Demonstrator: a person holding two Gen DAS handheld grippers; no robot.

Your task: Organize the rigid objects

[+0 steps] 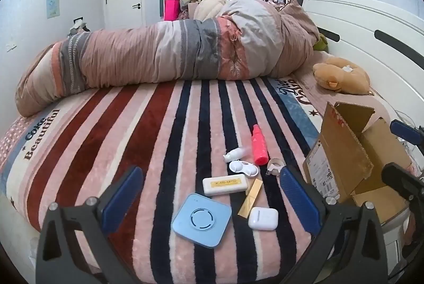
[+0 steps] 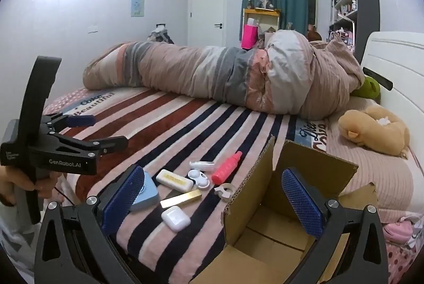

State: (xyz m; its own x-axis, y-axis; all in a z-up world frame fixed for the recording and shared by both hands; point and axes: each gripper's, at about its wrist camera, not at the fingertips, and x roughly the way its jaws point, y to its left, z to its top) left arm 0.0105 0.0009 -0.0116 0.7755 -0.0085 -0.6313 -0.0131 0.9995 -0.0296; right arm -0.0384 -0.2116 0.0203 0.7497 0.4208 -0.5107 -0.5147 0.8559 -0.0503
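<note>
Several small items lie on the striped bed cover: a blue square device point(image 1: 201, 223) point(image 2: 145, 194), a white earbud case point(image 1: 263, 218) point(image 2: 175, 218), a gold bar point(image 1: 250, 198) point(image 2: 181, 199), a cream box point(image 1: 225, 185) point(image 2: 174, 179), a white lens case point(image 1: 243, 168) point(image 2: 198, 179), a small white bottle point(image 1: 235, 152) point(image 2: 202, 165), a red bottle point(image 1: 259, 145) point(image 2: 226, 167) and a tape ring point(image 1: 274, 166) point(image 2: 224, 190). My left gripper point(image 1: 210, 195) point(image 2: 99, 131) hovers open over them. My right gripper point(image 2: 213, 200) point(image 1: 397, 149) is open above the cardboard box point(image 1: 344, 151) point(image 2: 278, 231), empty.
A rolled quilt point(image 1: 172, 53) lies across the bed behind the items. A tan plush toy point(image 1: 341, 77) rests by the white headboard point(image 1: 371, 27). The box's flaps stand upright right of the items. A hand point(image 2: 23, 183) grips the left gripper's handle.
</note>
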